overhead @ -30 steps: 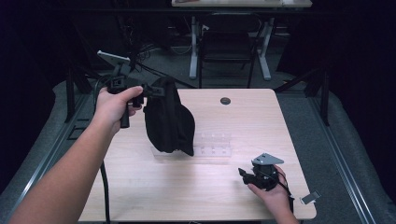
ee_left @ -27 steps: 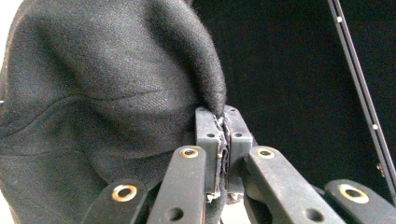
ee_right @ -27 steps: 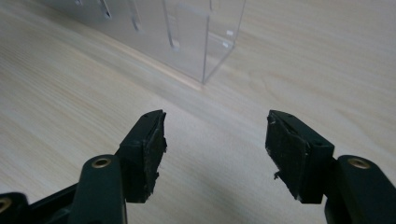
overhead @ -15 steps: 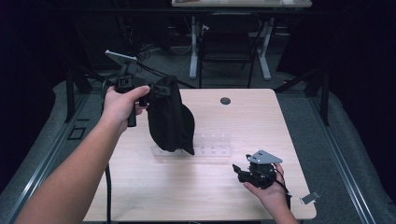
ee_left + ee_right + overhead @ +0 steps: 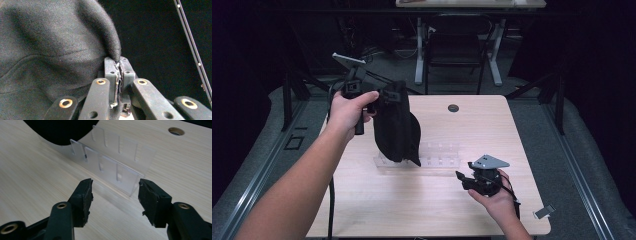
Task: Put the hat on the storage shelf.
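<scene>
Black cloth (image 5: 396, 125), perhaps a garment, hanging over clear rack (image 5: 439, 155)

Two grippers: left gripper (image 5: 384, 95), right gripper (image 5: 460, 176). Two hands: left hand (image 5: 347, 110), right hand (image 5: 498, 199). One black cloth (image 5: 396, 125). One clear rack (image 5: 439, 156). One table (image 5: 377, 205), with one round hole (image 5: 453, 108). One chair (image 5: 456, 50) behind.
</scene>
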`<state>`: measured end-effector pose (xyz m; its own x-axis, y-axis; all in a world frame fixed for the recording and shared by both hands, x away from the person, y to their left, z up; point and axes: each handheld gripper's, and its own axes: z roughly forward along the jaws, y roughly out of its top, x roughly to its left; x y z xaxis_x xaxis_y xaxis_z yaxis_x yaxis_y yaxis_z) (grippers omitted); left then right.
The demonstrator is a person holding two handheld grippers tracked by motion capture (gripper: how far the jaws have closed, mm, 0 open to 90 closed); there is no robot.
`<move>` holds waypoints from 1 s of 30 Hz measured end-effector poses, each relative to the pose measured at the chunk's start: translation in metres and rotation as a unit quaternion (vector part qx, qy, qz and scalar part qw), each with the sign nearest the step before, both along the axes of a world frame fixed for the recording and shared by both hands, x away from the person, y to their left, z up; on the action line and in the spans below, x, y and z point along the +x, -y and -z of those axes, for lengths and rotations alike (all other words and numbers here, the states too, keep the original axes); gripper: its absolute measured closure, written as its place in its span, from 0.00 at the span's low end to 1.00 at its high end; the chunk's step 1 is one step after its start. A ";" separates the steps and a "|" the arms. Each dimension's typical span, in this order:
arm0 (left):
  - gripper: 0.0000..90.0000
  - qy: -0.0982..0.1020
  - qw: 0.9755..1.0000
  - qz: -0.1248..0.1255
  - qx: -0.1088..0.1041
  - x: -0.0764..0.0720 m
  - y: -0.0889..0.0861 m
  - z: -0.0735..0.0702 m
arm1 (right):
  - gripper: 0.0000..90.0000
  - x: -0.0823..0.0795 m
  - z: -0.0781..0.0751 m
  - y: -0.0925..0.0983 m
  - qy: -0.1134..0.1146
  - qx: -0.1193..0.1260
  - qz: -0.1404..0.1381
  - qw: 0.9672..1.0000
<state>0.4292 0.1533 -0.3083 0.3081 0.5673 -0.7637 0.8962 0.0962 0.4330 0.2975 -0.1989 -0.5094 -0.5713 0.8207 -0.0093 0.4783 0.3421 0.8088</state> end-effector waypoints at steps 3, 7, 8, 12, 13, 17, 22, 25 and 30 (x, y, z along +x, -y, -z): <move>0.97 0.003 1.000 0.005 0.001 0.000 0.002 0.000 | 0.50 0.001 -0.003 -0.006 0.004 -0.005 -0.010 1.000; 0.97 0.003 1.000 0.007 0.000 -0.001 0.006 0.000 | 0.52 0.001 -0.006 -0.014 0.011 -0.012 -0.020 1.000; 0.97 0.003 1.000 0.011 0.000 -0.001 0.007 0.000 | 0.53 0.001 -0.009 -0.019 0.018 -0.013 -0.027 0.999; 0.97 0.006 1.000 0.015 -0.001 -0.002 0.009 0.000 | 0.56 0.002 -0.013 -0.028 0.013 -0.004 -0.036 0.999; 0.97 0.005 1.000 0.013 -0.002 -0.002 0.011 0.000 | 0.58 0.003 -0.014 -0.030 0.013 -0.004 -0.040 0.999; 0.97 0.006 1.000 0.019 -0.003 -0.003 0.014 0.001 | 0.67 0.007 -0.018 -0.044 -0.004 0.012 -0.061 0.998; 0.97 0.007 1.000 0.023 -0.005 -0.004 0.018 0.001 | 0.71 0.010 -0.022 -0.059 -0.003 0.013 -0.084 0.996; 0.97 0.008 1.000 0.024 -0.006 -0.003 0.019 0.002 | 0.71 0.013 -0.023 -0.068 -0.004 0.016 -0.093 0.996; 0.97 0.009 1.000 0.023 -0.005 -0.003 0.020 0.002 | 0.72 0.016 -0.024 -0.080 0.000 0.020 -0.097 0.995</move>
<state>0.4263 0.1333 -0.3101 0.3471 0.5448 -0.7633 0.8922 0.0590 0.4478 0.3134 -0.1189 -0.4855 -0.7191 0.6946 0.0209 0.4063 0.3958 0.8236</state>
